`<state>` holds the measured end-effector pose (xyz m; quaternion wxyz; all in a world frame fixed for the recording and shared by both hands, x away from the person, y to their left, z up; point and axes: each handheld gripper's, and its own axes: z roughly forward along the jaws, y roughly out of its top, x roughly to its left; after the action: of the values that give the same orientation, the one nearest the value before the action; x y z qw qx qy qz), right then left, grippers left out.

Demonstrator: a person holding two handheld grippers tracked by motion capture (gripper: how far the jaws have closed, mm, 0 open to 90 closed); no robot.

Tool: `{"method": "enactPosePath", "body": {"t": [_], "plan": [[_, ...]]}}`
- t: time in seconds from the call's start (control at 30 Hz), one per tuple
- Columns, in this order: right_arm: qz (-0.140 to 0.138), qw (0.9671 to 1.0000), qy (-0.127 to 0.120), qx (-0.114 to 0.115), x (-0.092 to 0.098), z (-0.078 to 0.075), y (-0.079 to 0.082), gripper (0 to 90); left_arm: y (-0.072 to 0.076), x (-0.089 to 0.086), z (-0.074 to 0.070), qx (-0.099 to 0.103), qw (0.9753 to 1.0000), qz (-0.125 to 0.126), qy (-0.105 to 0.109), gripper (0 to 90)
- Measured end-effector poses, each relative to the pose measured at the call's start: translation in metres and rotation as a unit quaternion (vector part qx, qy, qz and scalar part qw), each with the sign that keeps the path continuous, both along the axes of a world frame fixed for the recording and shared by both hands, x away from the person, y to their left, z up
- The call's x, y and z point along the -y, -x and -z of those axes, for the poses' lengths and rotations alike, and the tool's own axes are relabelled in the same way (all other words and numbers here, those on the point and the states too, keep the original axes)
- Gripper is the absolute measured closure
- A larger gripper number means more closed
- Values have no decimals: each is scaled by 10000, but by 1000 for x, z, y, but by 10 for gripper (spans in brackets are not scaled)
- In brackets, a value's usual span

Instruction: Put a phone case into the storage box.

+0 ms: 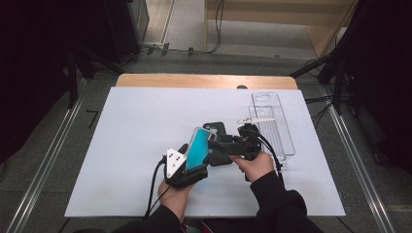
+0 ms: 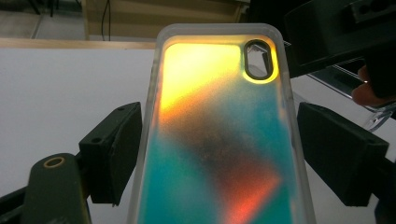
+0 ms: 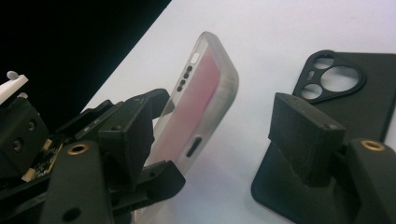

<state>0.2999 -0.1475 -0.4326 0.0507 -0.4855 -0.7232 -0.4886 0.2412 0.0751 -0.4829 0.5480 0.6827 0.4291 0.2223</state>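
High view: both tools met just below the centre of the frame, above the white table (image 1: 121,145). The left tool (image 1: 192,167) was closed on the iridescent phone case (image 1: 198,148), held off the table and tilted, its camera end pointing toward the upper right. In the left gripper view the case (image 2: 219,140) ran up the middle of the frame; the left jaw pad touched its edge, while the right pad seemed to stand just clear. The grip looked to sit further down the case.

The right tool (image 1: 228,145) approached from the right with its jaws apart. In the right gripper view the translucent end of the case (image 3: 201,102) stood between its jaws, not yet pinched. The black phone case (image 3: 345,93) lay flat on the table at the right of that frame, just beyond the right jaw. A clear plastic tray (image 1: 272,121) sat at the upper right of the high view, well apart from the work.

Judged step: a handover or two-tool hold of the iridescent case. To do it well, the right tool should probably centre the case's long edges between its pads, close squarely without twisting the soft rim, and the left tool should keep hold until that grip seems firm.
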Motion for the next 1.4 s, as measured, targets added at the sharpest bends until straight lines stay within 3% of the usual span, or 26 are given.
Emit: {"method": "enactPosePath", "body": {"t": [0.17, 0.37, 0.53, 0.6, 1.1, 1.17, 1.4], "plan": [[-55, 9999, -3, -121, -7, 3, -3, 357, 2, 2, 0, -5, 10000, 47, 17, 172], [-148, 9991, -169, -349, -11, 7, -7, 502, 3, 3, 0, -10, 10000, 64, 44, 172], [-110, 9988, -135, -468, -12, 8, -8, 697, 4, 3, 0, 0, 9999, 73, 92, 172], [-100, 9982, -255, -542, -11, 8, -8, 720, 4, 4, 0, -2, 9999, 70, 108, 172], [-144, 9971, -435, -601, -10, 1, -6, 770, 4, 2, -1, 15, 9995, 158, 255, 171], [-136, 9972, -432, -601, -10, 0, -6, 771, 2, 1, -1, -110, 9989, 267, 363, 170], [-94, 9985, -304, -448, -7, -6, -4, 775, -3, -3, -8, -494, 9973, 425, 333, 115]]}}
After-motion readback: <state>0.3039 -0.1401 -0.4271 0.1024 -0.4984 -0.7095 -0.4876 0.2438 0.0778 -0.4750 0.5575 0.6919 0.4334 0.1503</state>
